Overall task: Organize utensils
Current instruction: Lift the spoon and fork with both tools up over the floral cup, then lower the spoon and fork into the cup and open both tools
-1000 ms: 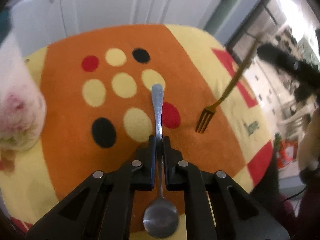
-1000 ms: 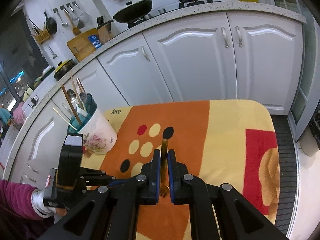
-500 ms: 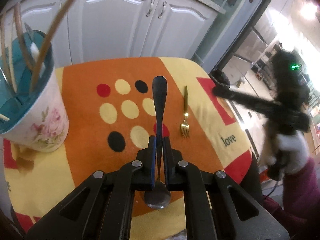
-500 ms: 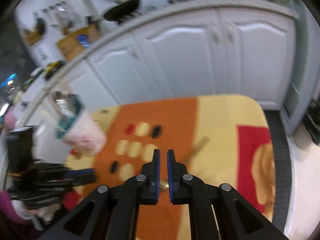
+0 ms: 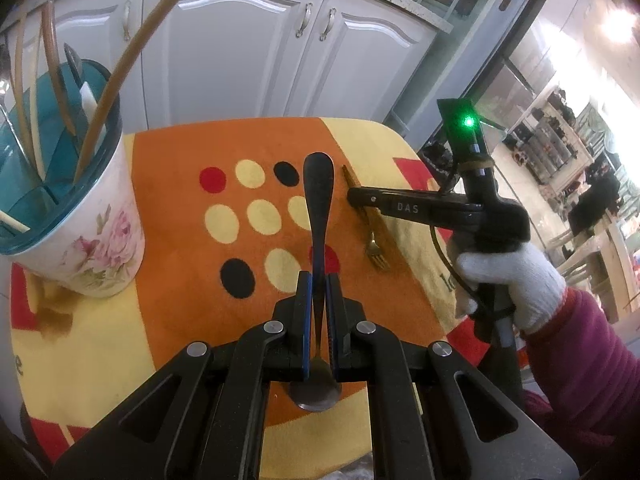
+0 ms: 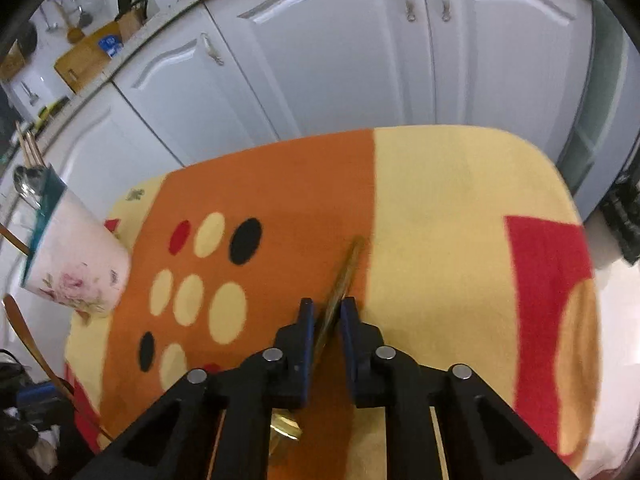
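Fork [image 5: 371, 236] is down on the worktop now. A sec ago the right gripper [image 6: 327, 312] had it pinched up in the air, half a sec ago it was already lying on the cloth w/ those fingers pressed together. Now they're spread a bit and straddle the handle, not touching it afaict (bit blurry tho). So I'd guess it got dropped or set down for a re-grip, meaning that one still has to go in the cup.

Spoon [image 5: 318, 216] hasn't budged in its grip: left gripper [image 5: 318, 284] pinches the neck, bowl back under the fingers, handle sticking out ahead. Cup [image 5: 86, 232] sits ahead and well left of those fingers, already holding chopsticks + other bits in a teal insert. In the left view the camera has tilted up, so it shows more of the cup and cabinets than before.

Surface: fuzzy cloth [image 6: 440, 208] in orange and yellow w/ red patches plus red, cream and black dots. Soft, so the fork lies flat and low, probably fiddly to get under.

Room: kitchen w/ white cabinets [image 6: 360, 60] behind, counter on top w/ a pan and cutting board.
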Action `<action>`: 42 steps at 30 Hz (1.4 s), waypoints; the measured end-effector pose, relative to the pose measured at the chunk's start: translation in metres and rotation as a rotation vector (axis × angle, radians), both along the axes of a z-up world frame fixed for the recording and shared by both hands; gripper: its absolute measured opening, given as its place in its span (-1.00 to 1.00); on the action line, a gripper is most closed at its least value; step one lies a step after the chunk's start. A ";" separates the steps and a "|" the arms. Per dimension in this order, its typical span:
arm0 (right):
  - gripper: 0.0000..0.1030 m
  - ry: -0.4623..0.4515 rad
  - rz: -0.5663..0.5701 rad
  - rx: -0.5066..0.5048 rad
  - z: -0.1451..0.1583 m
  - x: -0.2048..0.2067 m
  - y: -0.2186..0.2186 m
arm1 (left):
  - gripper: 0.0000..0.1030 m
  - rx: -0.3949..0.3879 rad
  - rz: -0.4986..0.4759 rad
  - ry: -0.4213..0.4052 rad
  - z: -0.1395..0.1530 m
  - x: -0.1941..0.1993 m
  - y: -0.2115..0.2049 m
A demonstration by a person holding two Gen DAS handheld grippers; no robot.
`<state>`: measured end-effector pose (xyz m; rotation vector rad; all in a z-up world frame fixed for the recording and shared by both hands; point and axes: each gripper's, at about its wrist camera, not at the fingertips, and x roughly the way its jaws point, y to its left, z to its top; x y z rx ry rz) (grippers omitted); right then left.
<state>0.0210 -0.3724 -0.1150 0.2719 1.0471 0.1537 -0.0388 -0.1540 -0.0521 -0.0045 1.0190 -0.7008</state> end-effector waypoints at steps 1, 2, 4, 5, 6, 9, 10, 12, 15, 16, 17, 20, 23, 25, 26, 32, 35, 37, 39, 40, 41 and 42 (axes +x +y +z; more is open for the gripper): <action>-0.82 0.001 0.007 0.002 0.002 -0.001 -0.001 | -0.90 -0.006 0.001 0.000 0.001 0.000 0.001; -0.83 -0.003 0.014 0.012 0.004 -0.003 -0.003 | -0.91 -0.012 0.003 -0.003 0.003 -0.001 0.003; -0.87 -0.032 0.029 0.052 0.016 -0.014 -0.004 | -0.91 -0.027 0.003 -0.008 0.008 -0.003 0.007; -0.87 -0.057 0.039 0.064 0.027 -0.023 -0.003 | -0.91 -0.035 0.003 -0.012 0.011 -0.004 0.010; -0.87 -0.074 0.046 0.069 0.033 -0.028 -0.002 | -0.91 -0.043 0.003 -0.018 0.015 -0.006 0.012; -0.87 -0.145 0.083 0.096 0.061 -0.051 0.003 | -0.91 -0.065 0.009 -0.033 0.026 -0.010 0.019; -0.87 -0.165 0.094 0.103 0.069 -0.058 0.005 | -0.91 -0.070 0.012 -0.036 0.029 -0.010 0.021; -0.87 -0.191 0.106 0.110 0.080 -0.067 0.007 | -0.91 -0.082 0.020 -0.052 0.036 -0.012 0.026; -0.87 -0.231 0.124 0.111 0.096 -0.075 0.015 | -0.91 -0.095 0.030 -0.072 0.047 -0.014 0.032; -0.87 -0.245 0.130 0.109 0.102 -0.076 0.020 | -0.91 -0.099 0.034 -0.079 0.050 -0.015 0.034; -0.87 -0.255 0.137 0.109 0.107 -0.077 0.024 | -0.91 -0.103 0.037 -0.085 0.053 -0.015 0.036; -0.87 -0.293 0.169 0.107 0.122 -0.075 0.038 | -0.91 -0.119 0.050 -0.102 0.065 -0.017 0.043; -0.87 -0.333 0.203 0.097 0.141 -0.077 0.051 | -0.91 -0.140 0.062 -0.126 0.080 -0.018 0.054; -0.87 -0.362 0.232 0.098 0.156 -0.081 0.058 | -0.91 -0.156 0.073 -0.146 0.093 -0.020 0.063; -0.87 -0.373 0.246 0.096 0.162 -0.083 0.063 | -0.91 -0.163 0.077 -0.154 0.099 -0.019 0.067; -0.87 -0.448 0.340 0.110 0.197 -0.086 0.096 | -0.91 -0.200 0.130 -0.217 0.141 -0.014 0.108; -0.87 -0.485 0.391 0.134 0.214 -0.082 0.114 | -0.91 -0.205 0.167 -0.252 0.161 -0.007 0.130; -0.87 -0.507 0.415 0.147 0.223 -0.079 0.126 | -0.91 -0.189 0.200 -0.282 0.169 -0.002 0.141; -0.87 -0.523 0.433 0.153 0.230 -0.075 0.138 | -0.91 -0.172 0.234 -0.306 0.173 0.004 0.152; -0.87 -0.533 0.443 0.148 0.232 -0.071 0.147 | -0.91 -0.169 0.245 -0.311 0.173 0.007 0.157; -0.87 -0.538 0.449 0.142 0.234 -0.068 0.155 | -0.93 -0.164 0.258 -0.315 0.171 0.010 0.160; -0.87 -0.543 0.454 0.133 0.233 -0.064 0.163 | -0.96 -0.156 0.273 -0.319 0.168 0.013 0.163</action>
